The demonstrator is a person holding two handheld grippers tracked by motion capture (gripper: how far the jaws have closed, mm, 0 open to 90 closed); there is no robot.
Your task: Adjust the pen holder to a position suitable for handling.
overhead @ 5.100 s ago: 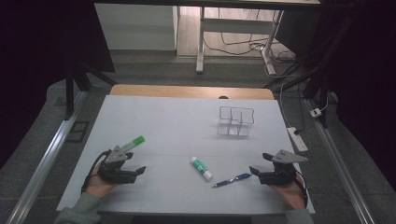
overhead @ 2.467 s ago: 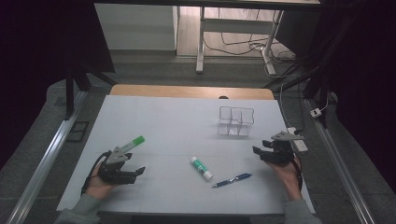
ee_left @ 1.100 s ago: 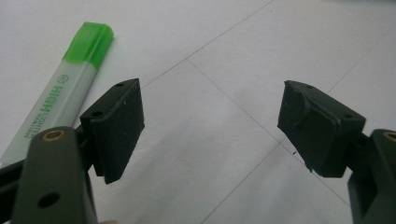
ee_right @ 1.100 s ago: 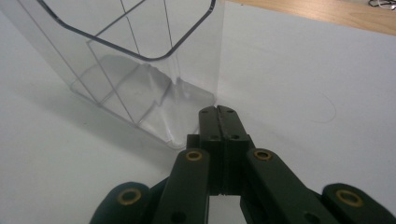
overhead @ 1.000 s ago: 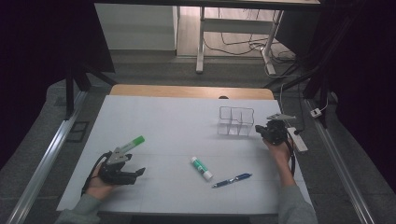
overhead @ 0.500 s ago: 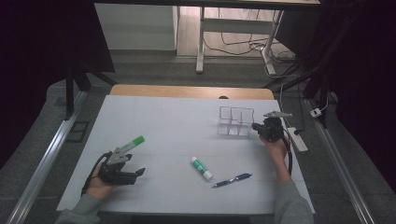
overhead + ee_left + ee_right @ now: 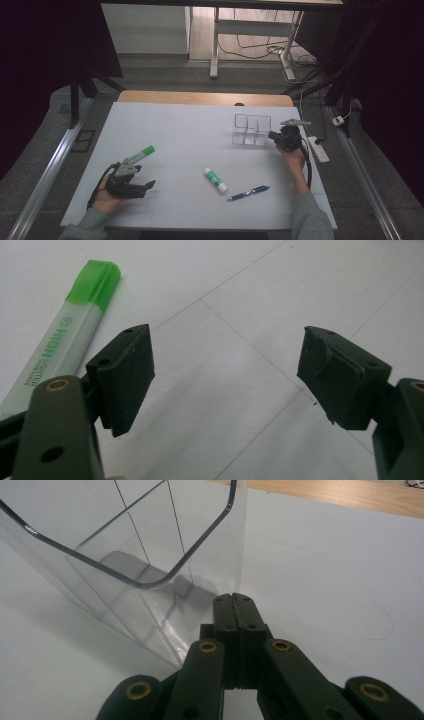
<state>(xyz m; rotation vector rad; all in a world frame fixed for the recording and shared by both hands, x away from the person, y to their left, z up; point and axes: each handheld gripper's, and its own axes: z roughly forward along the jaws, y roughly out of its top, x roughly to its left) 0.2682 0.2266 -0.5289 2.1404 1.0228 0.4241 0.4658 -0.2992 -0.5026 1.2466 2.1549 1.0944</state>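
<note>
High view: I see my right hand-held gripper [image 7: 278, 135] at the right end of the clear divided organiser [image 7: 251, 130], touching its side wall. The organiser stands on the far right part of the white bench [image 7: 180, 130]. My left hand-held gripper [image 7: 145, 186] rests near the front left, with a green highlighter [image 7: 140, 155] just beside it. A glue stick [image 7: 215, 180] and a blue pen [image 7: 248, 193] lie between the two hands, well apart from the organiser.

Left gripper view: jaws spread wide over bare bench, nothing between them; the highlighter lies outside the left jaw.

Right gripper view: jaws pressed together, tips against the organiser's outer corner wall. Organiser compartments look empty.
</note>
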